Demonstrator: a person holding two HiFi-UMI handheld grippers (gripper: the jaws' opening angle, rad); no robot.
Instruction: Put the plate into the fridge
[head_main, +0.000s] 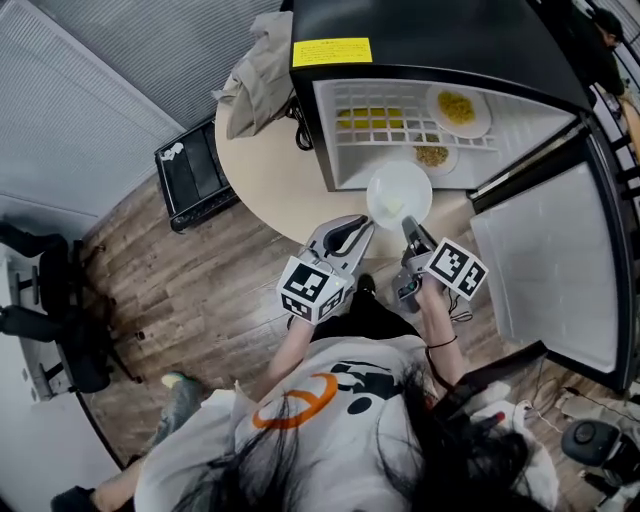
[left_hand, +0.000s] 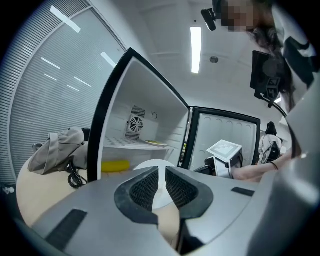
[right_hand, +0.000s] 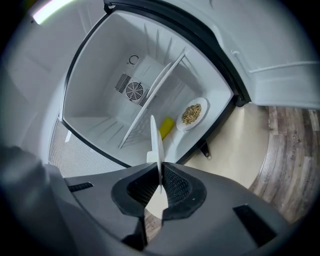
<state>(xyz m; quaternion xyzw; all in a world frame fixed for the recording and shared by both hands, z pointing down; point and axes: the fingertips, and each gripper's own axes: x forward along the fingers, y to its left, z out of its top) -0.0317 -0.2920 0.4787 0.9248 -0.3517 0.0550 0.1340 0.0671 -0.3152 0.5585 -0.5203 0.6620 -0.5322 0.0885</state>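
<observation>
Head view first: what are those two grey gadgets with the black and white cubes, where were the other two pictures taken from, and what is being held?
No robot: a person holds a two-jaw gripper in each hand, and the patterned cubes are part of them. The head view comes from a camera on the person's head, looking down. The other two come from cameras riding on each gripper, looking along its jaws. The right gripper has its jaws shut on the rim of a white plate, in front of the open fridge. The left gripper is empty, jaws slightly apart. The fridge stands on a round table and holds an upper dish and a lower dish of food.
</observation>
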